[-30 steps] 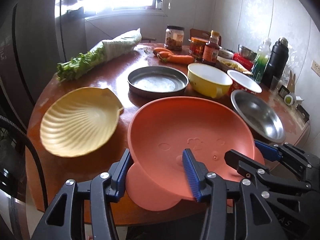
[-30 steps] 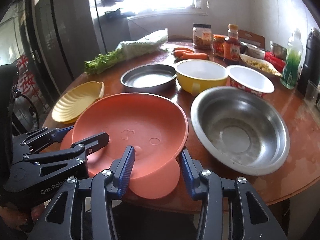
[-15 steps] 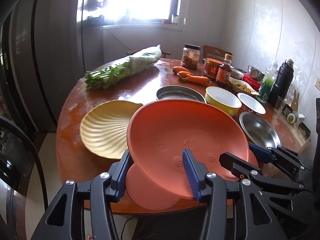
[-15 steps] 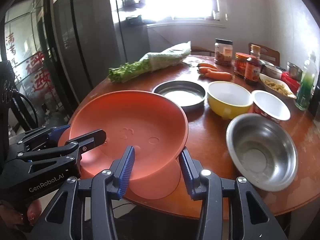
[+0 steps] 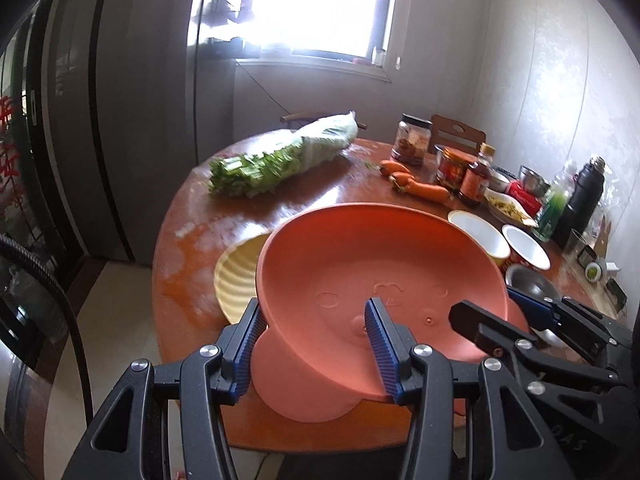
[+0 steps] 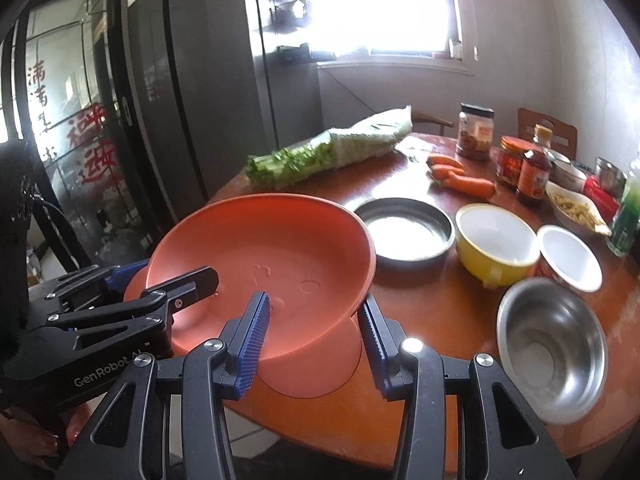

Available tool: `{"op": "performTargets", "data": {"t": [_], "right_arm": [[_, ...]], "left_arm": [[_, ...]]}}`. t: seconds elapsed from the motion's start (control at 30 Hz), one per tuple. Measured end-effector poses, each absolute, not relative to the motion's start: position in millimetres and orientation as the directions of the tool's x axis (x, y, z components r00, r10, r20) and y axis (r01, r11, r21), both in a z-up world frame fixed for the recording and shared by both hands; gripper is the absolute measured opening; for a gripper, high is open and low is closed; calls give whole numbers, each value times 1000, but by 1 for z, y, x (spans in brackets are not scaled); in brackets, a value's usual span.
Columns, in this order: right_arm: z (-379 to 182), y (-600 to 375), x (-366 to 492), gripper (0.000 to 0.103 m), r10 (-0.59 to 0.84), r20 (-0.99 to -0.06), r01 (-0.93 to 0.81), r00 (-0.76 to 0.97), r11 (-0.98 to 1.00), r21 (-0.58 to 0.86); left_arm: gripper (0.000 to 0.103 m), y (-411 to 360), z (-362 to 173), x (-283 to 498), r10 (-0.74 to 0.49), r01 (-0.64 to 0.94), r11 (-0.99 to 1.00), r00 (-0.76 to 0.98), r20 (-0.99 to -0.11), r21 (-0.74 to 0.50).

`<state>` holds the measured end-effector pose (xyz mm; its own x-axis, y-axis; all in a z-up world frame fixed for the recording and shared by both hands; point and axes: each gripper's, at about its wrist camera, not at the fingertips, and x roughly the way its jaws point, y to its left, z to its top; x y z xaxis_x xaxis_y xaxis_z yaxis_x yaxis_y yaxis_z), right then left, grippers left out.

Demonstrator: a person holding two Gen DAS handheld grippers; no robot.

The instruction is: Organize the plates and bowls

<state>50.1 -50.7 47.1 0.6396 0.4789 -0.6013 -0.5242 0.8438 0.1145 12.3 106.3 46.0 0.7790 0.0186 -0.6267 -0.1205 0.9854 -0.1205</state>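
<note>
An orange bowl (image 5: 380, 272) with round ear tabs hangs tilted above the near edge of the round wooden table (image 6: 440, 292). My left gripper (image 5: 314, 312) is shut on its left rim, one blue pad inside and one outside. My right gripper (image 6: 314, 304) is shut on the opposite rim in the same way. Each gripper shows in the other's view: the right gripper (image 5: 488, 304) and the left gripper (image 6: 164, 276). On the table lie a yellow shell plate (image 5: 236, 272), half hidden behind the bowl, a metal pan (image 6: 404, 228), a yellow bowl (image 6: 496, 240), a red-and-white bowl (image 6: 568, 256) and a steel bowl (image 6: 552, 356).
Bagged greens (image 6: 332, 148), carrots (image 6: 460, 178), jars and sauce bottles (image 6: 532, 176) and a black flask (image 5: 584, 196) crowd the table's far side. A tall dark fridge (image 6: 200, 100) stands left of the table. A black cable (image 5: 48, 288) hangs at the left.
Both grippers have risen and drawn back with the orange bowl between them. The table now looks lower and farther, and the bowl hides part of the shell plate.
</note>
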Motion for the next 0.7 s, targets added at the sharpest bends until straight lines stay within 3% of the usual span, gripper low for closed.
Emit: {"op": "performTargets", "data": {"t": [0.33,0.7], "right_arm": [[67,-10,74,48,500,-552,-530,667,840,120],[29,11,97,48,474,-606,-496,638,856,148]], "left_arm": [[51,140,58,43,71,-152,985,787,-612,-81],[51,157,22,69,63,-154,985,749,-659,-80]]}}
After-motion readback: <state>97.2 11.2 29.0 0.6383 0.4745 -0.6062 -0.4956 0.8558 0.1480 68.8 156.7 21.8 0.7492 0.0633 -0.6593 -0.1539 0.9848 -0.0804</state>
